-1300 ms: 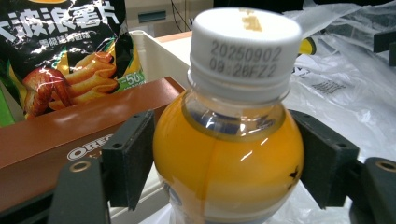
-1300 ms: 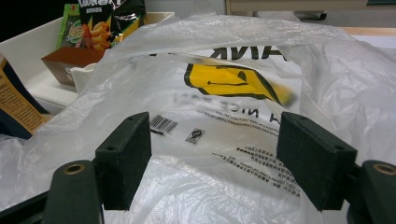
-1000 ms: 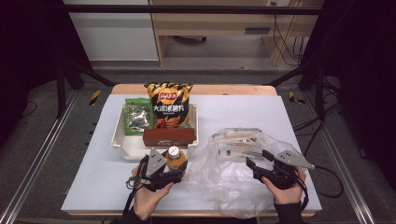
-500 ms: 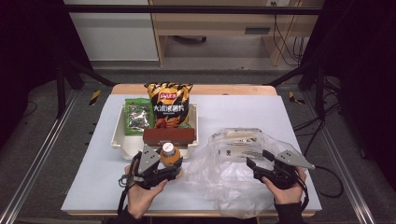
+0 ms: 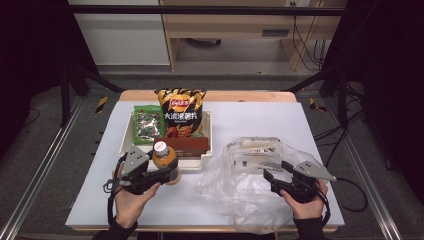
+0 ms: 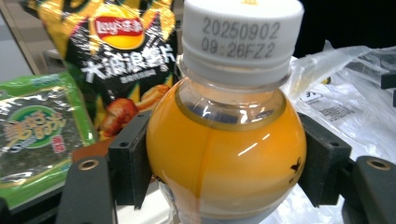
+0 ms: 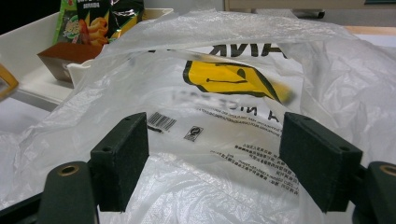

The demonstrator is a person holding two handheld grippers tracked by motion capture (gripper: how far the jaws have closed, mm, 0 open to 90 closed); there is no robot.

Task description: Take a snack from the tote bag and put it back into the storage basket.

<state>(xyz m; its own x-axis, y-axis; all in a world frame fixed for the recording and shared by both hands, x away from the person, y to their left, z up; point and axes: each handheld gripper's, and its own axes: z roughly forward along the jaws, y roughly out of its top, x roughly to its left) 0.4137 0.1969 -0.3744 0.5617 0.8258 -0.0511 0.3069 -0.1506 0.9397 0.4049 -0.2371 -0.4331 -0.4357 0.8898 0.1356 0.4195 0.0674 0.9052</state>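
Left tool [image 6: 224,186] clamps round, glossy orange bottle [image 6: 226,154] beside crinkled plastic bag [image 5: 250,185].

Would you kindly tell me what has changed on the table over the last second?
The left claw, still shut on the orange drink bottle, has lifted it and carried it toward the tray. The right claw has stayed open at the plastic bag, and the chips bag and seaweed pack have not moved.

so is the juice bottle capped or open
Capped: the bottle of orange drink wears a white cap seated on its neck, clamped between the left gripper pads.
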